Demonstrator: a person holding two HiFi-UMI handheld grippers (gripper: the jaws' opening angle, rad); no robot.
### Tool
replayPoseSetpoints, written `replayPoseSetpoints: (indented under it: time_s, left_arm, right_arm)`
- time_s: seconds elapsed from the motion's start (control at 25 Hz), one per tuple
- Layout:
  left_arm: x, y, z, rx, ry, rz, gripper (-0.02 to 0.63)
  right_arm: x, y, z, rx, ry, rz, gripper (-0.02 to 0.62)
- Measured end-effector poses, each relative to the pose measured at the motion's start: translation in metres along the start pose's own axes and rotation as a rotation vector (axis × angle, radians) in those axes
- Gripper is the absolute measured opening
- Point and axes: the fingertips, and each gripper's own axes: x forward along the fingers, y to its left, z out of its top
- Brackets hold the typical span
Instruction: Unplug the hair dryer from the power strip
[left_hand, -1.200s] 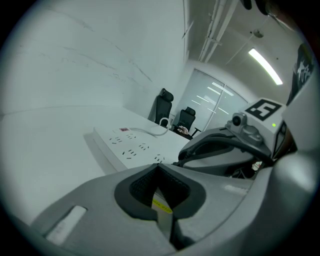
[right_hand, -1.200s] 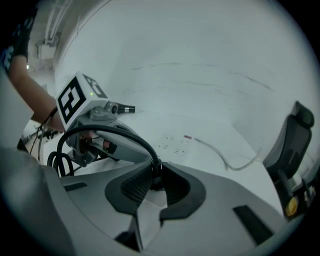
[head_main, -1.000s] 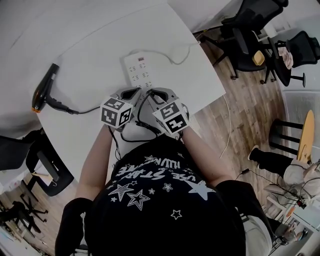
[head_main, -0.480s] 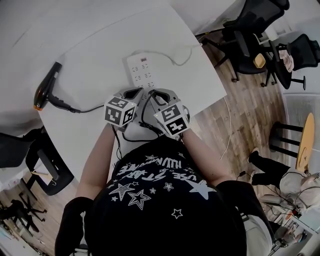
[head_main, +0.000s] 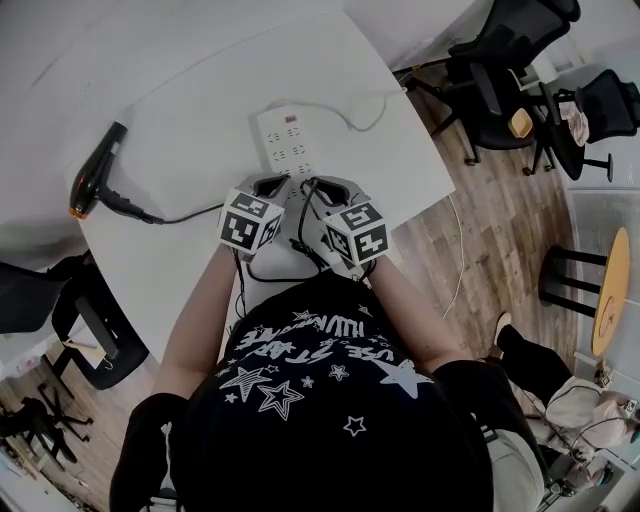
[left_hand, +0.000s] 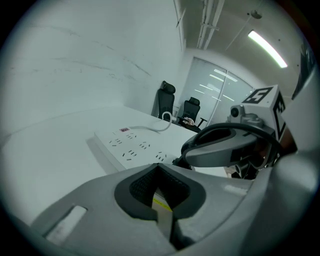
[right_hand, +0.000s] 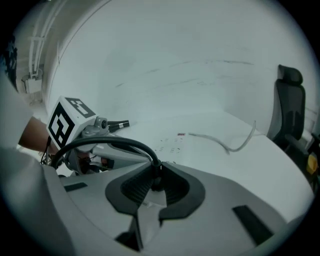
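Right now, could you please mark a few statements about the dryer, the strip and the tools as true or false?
1. The dryer lies on the table, left of the strip. True.
2. The right tool is closed on the black cord. True.
3. The left tool holds the dryer. False: the left tool is beside the strip, well away from the dryer.
4. The strip's own lead is black. False: the lead is white.
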Motion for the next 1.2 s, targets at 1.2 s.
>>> replayPoseSetpoints:
  time_s: [1.2]
  left_arm:
    - [-0.021, -0.010, -0.005, -0.044, -0.023, 0.003, 0.008]
  right_arm:
    - [-0.073, 0.021, 0.054, -0.277, -0.122, -0.174, 0.063]
